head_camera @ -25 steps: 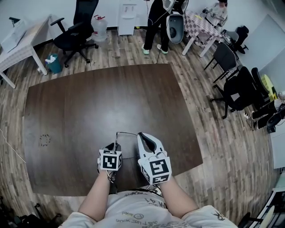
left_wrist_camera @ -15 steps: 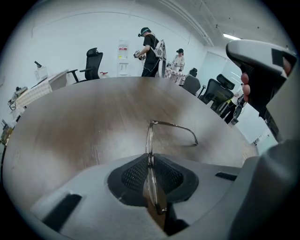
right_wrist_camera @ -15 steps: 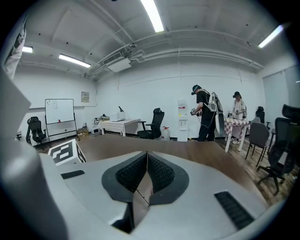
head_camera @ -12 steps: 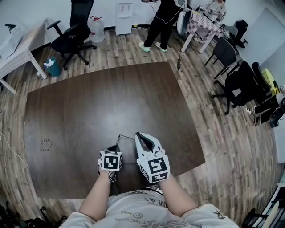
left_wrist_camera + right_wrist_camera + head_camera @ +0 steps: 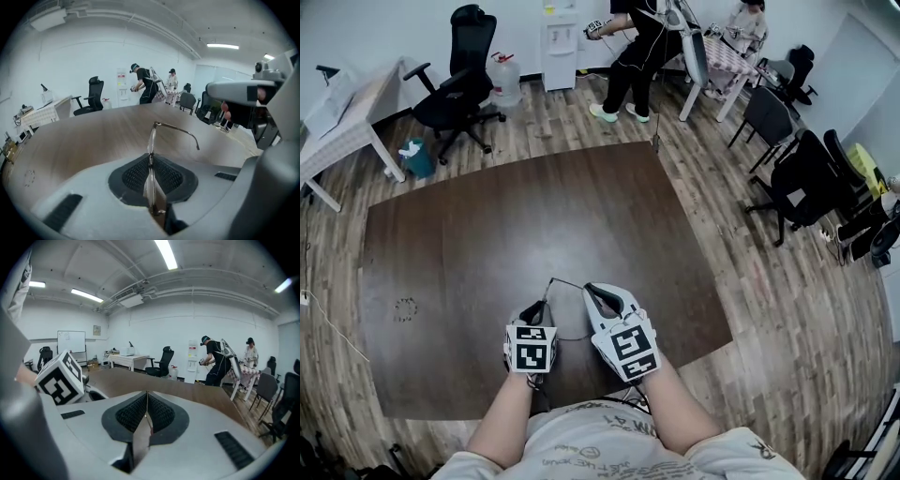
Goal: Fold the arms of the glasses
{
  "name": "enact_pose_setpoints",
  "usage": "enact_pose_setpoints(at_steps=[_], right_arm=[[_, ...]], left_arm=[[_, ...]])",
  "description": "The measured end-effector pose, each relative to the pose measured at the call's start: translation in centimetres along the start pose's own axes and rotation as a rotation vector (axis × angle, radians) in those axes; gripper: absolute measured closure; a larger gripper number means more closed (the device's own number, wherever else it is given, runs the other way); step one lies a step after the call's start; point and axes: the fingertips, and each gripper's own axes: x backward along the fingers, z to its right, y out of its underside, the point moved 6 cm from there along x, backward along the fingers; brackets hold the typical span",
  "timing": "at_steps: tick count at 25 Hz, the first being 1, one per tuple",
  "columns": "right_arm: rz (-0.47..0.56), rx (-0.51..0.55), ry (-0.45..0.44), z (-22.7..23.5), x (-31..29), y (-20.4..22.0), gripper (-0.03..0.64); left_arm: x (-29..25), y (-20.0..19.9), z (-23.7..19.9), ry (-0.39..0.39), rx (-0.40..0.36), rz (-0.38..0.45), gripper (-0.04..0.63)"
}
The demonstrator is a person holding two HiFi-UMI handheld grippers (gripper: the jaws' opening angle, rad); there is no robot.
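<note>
Glasses [image 5: 151, 139] stand between closing jaws of left gripper [image 5: 538, 312], arm seemingly unfolded.

Head view. Centre: a dark brown table [image 5: 516, 225] on a wood-plank floor [image 5: 769, 281]. Upper left: a black office chair [image 5: 459, 84], a water jug [image 5: 506, 66] just right of it, a teal bin [image 5: 414, 156] and, at the left edge, a white desk [image 5: 342, 117]. Top centre: a white water dispenser [image 5: 560, 42] against the wall, and a standing person in dark clothing [image 5: 636, 52] to its right. Upper right: a checked-cloth table [image 5: 724, 52] and a seated person [image 5: 750, 23]. Right edge: black chairs [image 5: 802, 183]. Right gripper view, left of frame: a whiteboard [image 5: 71, 342] on the far wall.
</note>
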Motion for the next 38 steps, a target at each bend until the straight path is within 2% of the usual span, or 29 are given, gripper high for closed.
enact_pose_setpoints(at_steps=[3, 6, 9, 13, 19, 29, 35, 38], right_arm=[[-0.047, 0.028, -0.073, 0.2, 1.2, 0.2, 0.600], [-0.062, 0.043, -0.109, 0.3, 2.3, 0.3, 0.598], [-0.076, 0.068, -0.118, 0.3, 3.2, 0.2, 0.558], [-0.080, 0.106, -0.094, 0.9, 4.7, 0.2, 0.557], [-0.084, 0.109, -0.076, 1.4, 5.8, 0.7, 0.557], [-0.129, 0.137, -0.081, 0.9, 6.1, 1.6, 0.560], [-0.175, 0.125, -0.082, 0.7, 6.1, 2.0, 0.586], [-0.178, 0.077, -0.112, 0.3, 6.0, 1.9, 0.589]], left_arm=[[1.8, -1.0, 0.2, -0.002, 0.004, 0.077, 0.555], [3.8, -2.2, 0.3, 0.014, 0.014, 0.144, 0.555], [5.6, -3.0, 0.7, 0.032, 0.016, 0.195, 0.555], [7.3, -3.5, 1.4, 0.028, 0.013, 0.238, 0.555], [8.5, -3.6, 2.1, 0.048, 0.038, 0.263, 0.555], [9.4, -4.0, 3.3, 0.064, 0.009, 0.291, 0.555], [9.6, -4.1, 3.8, 0.063, 0.009, 0.300, 0.555], [9.7, -4.0, 3.8, 0.064, 0.017, 0.303, 0.555]])
